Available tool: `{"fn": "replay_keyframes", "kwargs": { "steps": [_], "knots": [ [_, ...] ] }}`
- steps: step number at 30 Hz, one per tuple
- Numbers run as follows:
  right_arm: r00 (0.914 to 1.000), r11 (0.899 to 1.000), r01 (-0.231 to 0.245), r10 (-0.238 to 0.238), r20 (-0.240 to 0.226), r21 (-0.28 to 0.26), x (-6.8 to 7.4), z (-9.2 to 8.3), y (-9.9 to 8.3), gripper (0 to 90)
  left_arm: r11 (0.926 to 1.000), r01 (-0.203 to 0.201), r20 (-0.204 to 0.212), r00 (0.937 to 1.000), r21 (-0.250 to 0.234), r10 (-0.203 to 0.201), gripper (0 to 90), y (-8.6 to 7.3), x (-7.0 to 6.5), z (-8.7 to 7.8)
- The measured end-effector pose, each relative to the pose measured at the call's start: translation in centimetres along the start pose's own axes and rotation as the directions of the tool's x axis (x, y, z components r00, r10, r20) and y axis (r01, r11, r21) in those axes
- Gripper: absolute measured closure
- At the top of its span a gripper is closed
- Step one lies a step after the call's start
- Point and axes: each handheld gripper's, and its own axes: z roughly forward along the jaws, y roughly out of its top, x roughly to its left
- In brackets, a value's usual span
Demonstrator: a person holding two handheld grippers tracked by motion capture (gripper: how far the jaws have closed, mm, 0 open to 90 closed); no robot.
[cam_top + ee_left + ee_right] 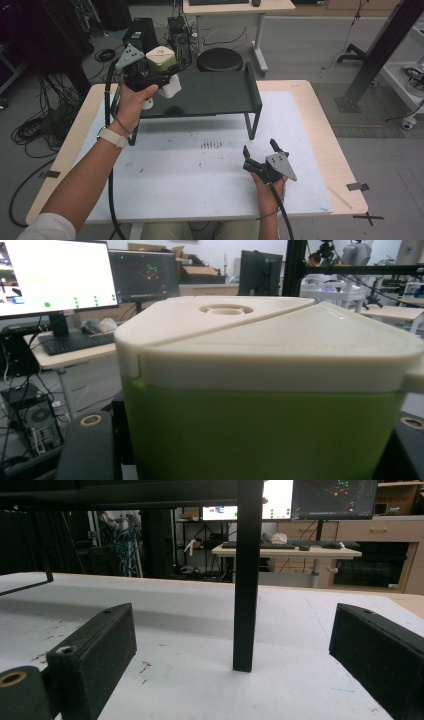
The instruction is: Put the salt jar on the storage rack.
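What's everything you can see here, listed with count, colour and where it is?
Container: one, green body with cream lid, held over the shelf's left end.
Shelf: one, black, raised on legs at the table's far side.
Table: one, light wood edge under a white mat.
Stool: one, black, on the floor behind the table.
Monitors: at least three, lit, on desks in the background.
Left claw: one, black, closed on the container.
Right claw: one, black, jaws apart, low on the mat near the shelf's right front leg.
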Motion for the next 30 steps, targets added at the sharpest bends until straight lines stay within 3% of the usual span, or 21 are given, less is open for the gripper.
{"fn": "replay_keyframes", "kwargs": {
  "steps": [9,30],
  "knots": [
    [1.0,1.0,-0.001,0.001,-0.003,-0.001,0.0,0.0,0.0,5.1,0.9997,-0.004,-0.033,0.9994,0.023,0.004,29.4,-1.2,1.1,1.4],
    [1.0,1.0,-0.001,0.001,-0.003,-0.002,0.0,0.0,0.0,5.1,0.9979,0.003,-0.032,0.9995,0.065,0.0,29.4,-3.6,2.3,3.9]
  ]
}}
